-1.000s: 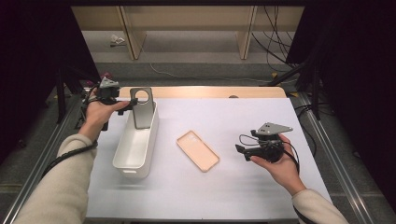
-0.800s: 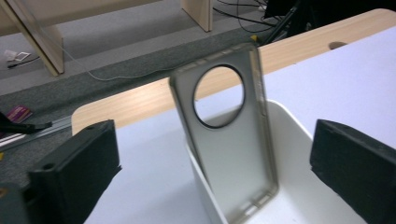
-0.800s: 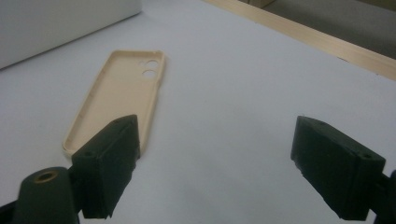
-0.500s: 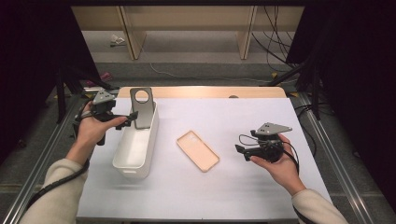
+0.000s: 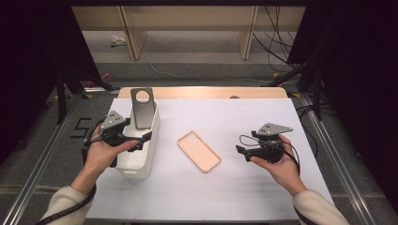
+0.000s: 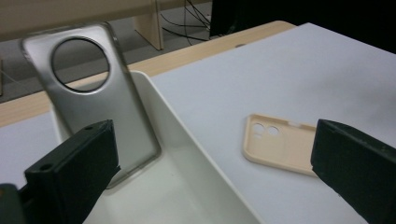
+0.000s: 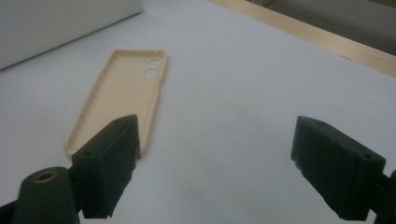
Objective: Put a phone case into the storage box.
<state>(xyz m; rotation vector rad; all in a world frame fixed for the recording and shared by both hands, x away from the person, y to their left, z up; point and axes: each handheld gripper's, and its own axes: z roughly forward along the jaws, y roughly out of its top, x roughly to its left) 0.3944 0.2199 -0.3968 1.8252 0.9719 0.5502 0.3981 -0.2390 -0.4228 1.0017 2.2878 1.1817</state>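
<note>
High view: left gripper [image 5: 141, 140] was over the white bin [image 5: 148, 157], jaws apart after just opening, nothing between them; grey case [image 5: 142, 108] leaned at the bin's 12 o'clock end.
Left gripper view: beige case [image 6: 280, 144] lay flat on the table [image 6: 303, 70], at 3 o'clock of the bin.
Right gripper view: right gripper [image 7: 215, 163] was spread, empty, beige case at 10 o'clock.

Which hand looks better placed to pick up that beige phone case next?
Probably the right gripper: its open jaws point at the beige phone case lying flat on the table. The left gripper hangs over the white bin.
</note>
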